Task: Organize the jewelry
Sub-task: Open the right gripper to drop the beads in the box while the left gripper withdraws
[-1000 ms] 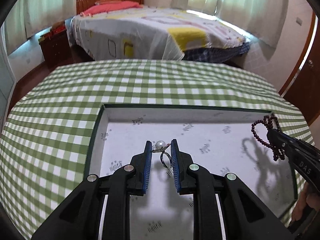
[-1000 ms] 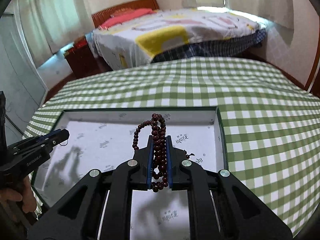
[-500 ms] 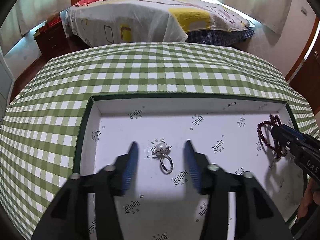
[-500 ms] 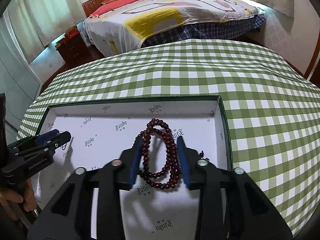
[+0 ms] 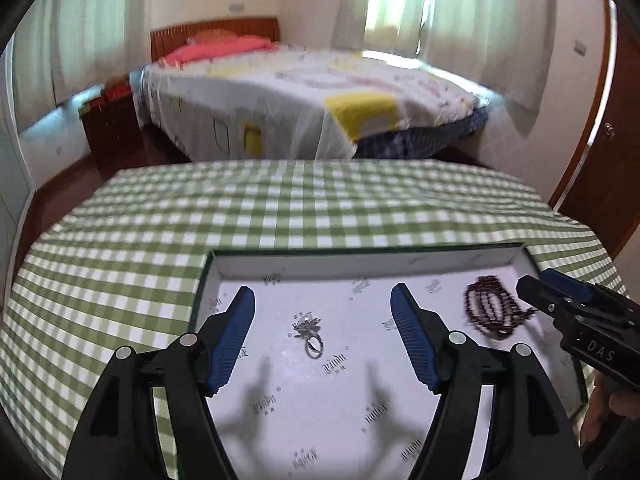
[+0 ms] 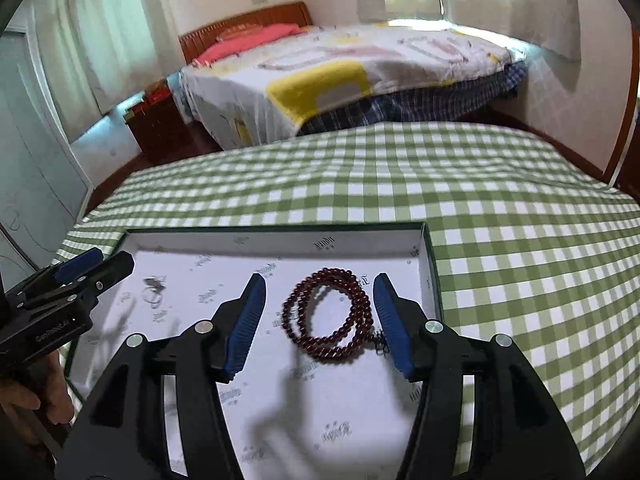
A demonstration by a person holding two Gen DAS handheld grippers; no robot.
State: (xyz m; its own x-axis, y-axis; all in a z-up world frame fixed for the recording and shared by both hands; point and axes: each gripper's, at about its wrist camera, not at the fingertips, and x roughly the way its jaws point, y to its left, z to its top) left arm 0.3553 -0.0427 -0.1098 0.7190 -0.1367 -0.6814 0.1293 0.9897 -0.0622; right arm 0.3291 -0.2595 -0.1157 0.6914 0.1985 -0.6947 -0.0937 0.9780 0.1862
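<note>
Over the white-lined tray (image 5: 400,258), both my grippers hang spread wide and holding nothing.

On my left-hand camera, the left gripper (image 5: 322,338) has its blue pads (image 5: 236,332) far apart, and the pearl ring (image 5: 310,336) lies flat on the tray floor between them, touching neither pad. My right gripper (image 6: 318,318) is spread the same way; the dark red bead bracelet (image 6: 330,314) rests coiled on the tray floor between its pads, nearer the tray's right wall, and looks just clear of both, though its tail end runs close to the right one. Ring and bracelet sit well apart inside the same tray, ring to the left, beads to the right. That tray stands on a green-and-white checked tablecloth (image 6: 500,220), with a bed (image 5: 304,96) beyond the table.
</note>
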